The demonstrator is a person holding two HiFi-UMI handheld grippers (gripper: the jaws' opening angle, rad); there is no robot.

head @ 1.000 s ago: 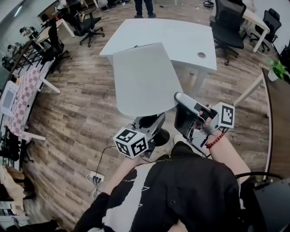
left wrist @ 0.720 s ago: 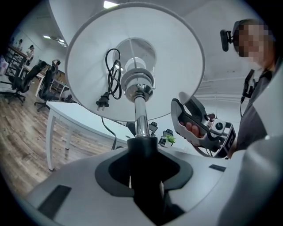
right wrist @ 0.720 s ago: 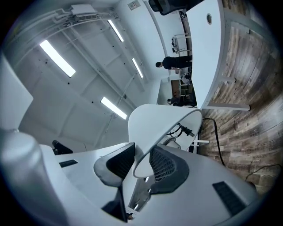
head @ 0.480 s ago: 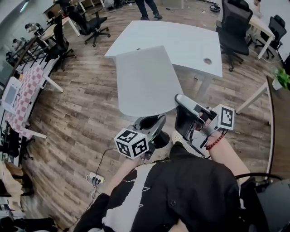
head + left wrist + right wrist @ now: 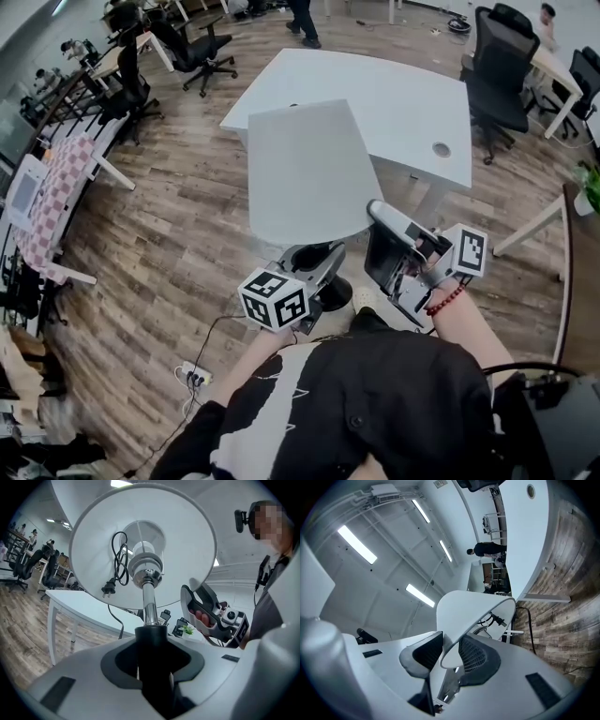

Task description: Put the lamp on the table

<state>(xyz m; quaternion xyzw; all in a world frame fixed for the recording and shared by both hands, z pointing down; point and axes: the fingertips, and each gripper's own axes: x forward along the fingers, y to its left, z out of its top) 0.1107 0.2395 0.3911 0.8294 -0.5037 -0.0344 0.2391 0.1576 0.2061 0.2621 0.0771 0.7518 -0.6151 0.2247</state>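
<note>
The lamp has a big white shade (image 5: 305,173), a chrome pole (image 5: 149,603) and a black base (image 5: 317,259). It hangs over the wooden floor, just short of the white table (image 5: 412,89). My left gripper (image 5: 323,265) is shut on the black collar (image 5: 152,641) low on the pole. My right gripper (image 5: 382,246) is shut on the shade's rim (image 5: 449,645), which runs between its pads. The lamp's cord and plug (image 5: 111,584) are tucked inside the shade. In the left gripper view I see the right gripper (image 5: 210,617) beside the shade.
Black office chairs (image 5: 502,70) stand to the right of the table and more (image 5: 192,42) at the back left. A checkered table (image 5: 52,192) lines the left wall. A power strip (image 5: 192,375) lies on the floor at my feet. A person (image 5: 302,19) stands beyond the table.
Both grips on the lamp are unchanged. The white table has drawn a little nearer in the head view, with the lamp carried along.
</note>
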